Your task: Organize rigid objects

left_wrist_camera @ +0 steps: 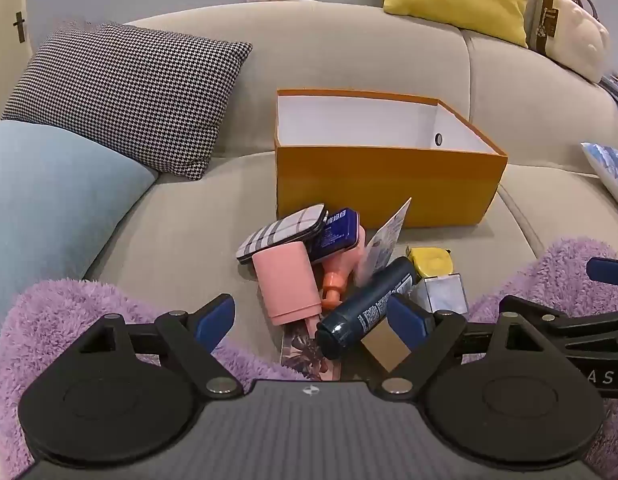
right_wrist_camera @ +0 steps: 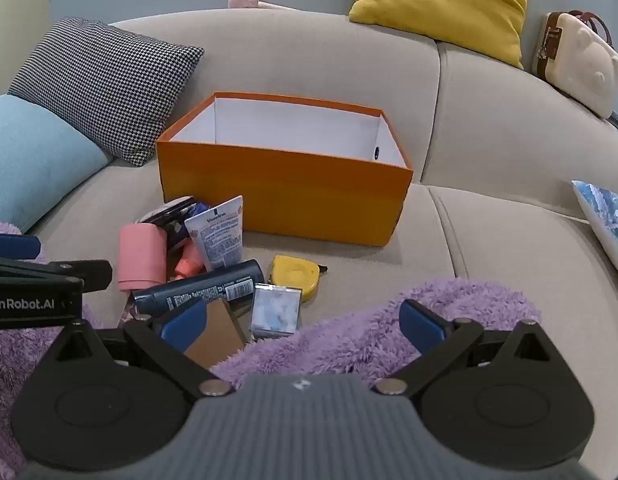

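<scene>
**Two open grippers over a pile on a sofa**

An orange box (left_wrist_camera: 389, 184), its white inside showing nothing, sits on a beige sofa (left_wrist_camera: 349, 52). Just at its 6 o'clock lies a pile: a plaid case (left_wrist_camera: 279, 232), pink container (left_wrist_camera: 287, 286), dark bottle (left_wrist_camera: 369, 306), white tube (right_wrist_camera: 219, 234), yellow tape measure (right_wrist_camera: 295, 276) and small clear box (right_wrist_camera: 275, 312). The left hand-held gripper (left_wrist_camera: 313, 316) stands wide above the pile, gripping nothing; the right hand-held gripper (right_wrist_camera: 303, 322), at its 3 o'clock, also stands wide over a purple fleece (right_wrist_camera: 349, 340).

box (right_wrist_camera: 285, 196) on sofa (right_wrist_camera: 489, 240) | clutter pile (right_wrist_camera: 213, 264) before box
</scene>
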`<state>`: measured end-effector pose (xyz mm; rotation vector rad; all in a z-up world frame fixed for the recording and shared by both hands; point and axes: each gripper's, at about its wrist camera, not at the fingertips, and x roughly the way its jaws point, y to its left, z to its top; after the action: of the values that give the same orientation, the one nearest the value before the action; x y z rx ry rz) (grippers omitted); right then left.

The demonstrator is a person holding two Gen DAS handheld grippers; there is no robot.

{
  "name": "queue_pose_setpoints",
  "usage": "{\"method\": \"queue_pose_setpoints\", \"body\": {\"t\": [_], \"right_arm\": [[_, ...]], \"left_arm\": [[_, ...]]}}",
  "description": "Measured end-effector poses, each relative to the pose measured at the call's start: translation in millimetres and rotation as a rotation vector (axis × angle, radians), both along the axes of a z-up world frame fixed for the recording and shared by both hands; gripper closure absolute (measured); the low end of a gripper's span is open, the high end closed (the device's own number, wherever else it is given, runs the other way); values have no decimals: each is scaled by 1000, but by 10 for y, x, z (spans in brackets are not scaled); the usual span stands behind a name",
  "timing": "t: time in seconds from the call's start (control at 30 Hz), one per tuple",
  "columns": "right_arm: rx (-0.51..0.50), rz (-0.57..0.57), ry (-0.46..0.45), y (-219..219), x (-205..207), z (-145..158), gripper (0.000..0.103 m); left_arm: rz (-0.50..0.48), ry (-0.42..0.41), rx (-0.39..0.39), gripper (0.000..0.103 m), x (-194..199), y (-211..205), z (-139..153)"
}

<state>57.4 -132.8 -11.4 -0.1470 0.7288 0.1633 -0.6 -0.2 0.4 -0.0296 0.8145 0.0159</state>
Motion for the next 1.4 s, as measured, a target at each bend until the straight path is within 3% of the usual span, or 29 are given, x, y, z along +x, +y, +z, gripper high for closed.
{"method": "queue_pose_setpoints", "body": {"t": [0.27, 0.5, 0.63, 1.4], "right_arm": [[-5, 2, -12, 1, -17, 12, 1], [-3, -1, -4, 1, -10, -33, 1], [-4, 0, -3, -1, -7, -11, 1], [-7, 2, 0, -22, -17, -50, 1]], "left_arm": [[-10, 1, -13, 12, 11, -24, 27], [-24, -16, -22, 13, -12, 4, 37], [-33, -19, -69, 13, -28, 29, 41], [-24, -27, -51, 14, -52, 4, 67]]}}
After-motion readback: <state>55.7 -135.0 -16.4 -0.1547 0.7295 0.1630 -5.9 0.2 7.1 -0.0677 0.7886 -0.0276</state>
